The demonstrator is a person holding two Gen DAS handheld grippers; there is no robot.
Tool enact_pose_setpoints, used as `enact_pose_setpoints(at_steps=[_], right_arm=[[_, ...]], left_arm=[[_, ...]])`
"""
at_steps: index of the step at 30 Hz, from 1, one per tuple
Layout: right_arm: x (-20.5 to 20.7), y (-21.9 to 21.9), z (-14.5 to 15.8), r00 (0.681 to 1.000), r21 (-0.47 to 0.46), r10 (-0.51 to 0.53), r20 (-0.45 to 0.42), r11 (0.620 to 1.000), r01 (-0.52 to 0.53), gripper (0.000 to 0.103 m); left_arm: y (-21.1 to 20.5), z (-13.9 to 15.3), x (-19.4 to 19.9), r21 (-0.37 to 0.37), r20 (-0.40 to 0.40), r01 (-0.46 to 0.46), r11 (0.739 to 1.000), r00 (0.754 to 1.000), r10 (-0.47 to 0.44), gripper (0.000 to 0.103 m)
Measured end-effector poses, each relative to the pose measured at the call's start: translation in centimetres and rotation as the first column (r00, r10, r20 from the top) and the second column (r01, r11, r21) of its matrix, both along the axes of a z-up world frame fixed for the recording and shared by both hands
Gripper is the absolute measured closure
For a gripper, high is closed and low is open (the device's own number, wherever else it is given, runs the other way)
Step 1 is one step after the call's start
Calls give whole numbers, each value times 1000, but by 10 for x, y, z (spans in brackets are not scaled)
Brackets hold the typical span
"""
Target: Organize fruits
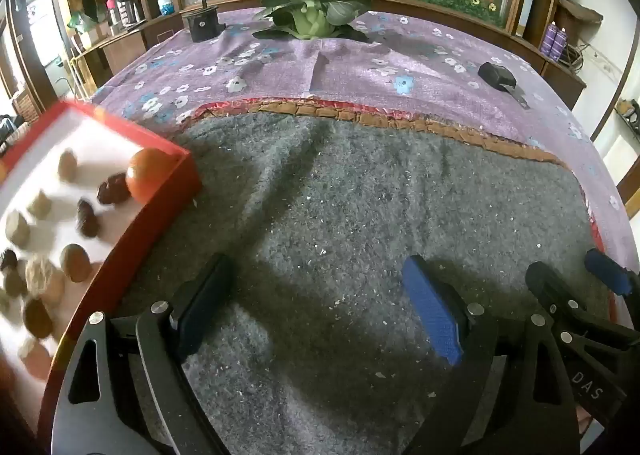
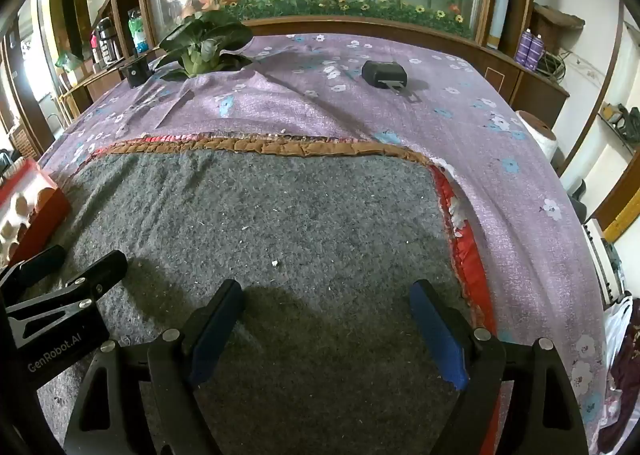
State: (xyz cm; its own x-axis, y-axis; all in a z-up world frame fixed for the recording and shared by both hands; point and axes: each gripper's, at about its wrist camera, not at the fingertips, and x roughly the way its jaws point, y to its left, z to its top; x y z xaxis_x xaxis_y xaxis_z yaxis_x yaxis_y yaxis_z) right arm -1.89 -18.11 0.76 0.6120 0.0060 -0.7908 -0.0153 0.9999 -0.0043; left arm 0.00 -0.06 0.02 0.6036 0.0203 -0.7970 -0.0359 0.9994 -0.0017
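Over on the left edge of the grey mat (image 1: pixel 320 215), the red box (image 1: pixel 176 191) holds the orange (image 1: pixel 146 175) plus nuts, both the left gripper (image 1: pixel 320 315) and right gripper (image 2: pixel 326 327) hang wide and empty, so I'd swing left gently and pick straight down.

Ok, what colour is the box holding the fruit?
Red outside, white inside; the box shows best in the left wrist view.

An orange (image 1: pixel 149 174), dates and nuts lie in a red box (image 1: pixel 170 199).
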Motion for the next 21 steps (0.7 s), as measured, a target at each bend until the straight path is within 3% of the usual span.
enact_pose_setpoints(at_steps=[21], right_arm=[[0,0,1,1000,-5,0,-2,1000,0,18]], left_arm=[[1,0,0,-1,0,1,1000,1000,-1,14]])
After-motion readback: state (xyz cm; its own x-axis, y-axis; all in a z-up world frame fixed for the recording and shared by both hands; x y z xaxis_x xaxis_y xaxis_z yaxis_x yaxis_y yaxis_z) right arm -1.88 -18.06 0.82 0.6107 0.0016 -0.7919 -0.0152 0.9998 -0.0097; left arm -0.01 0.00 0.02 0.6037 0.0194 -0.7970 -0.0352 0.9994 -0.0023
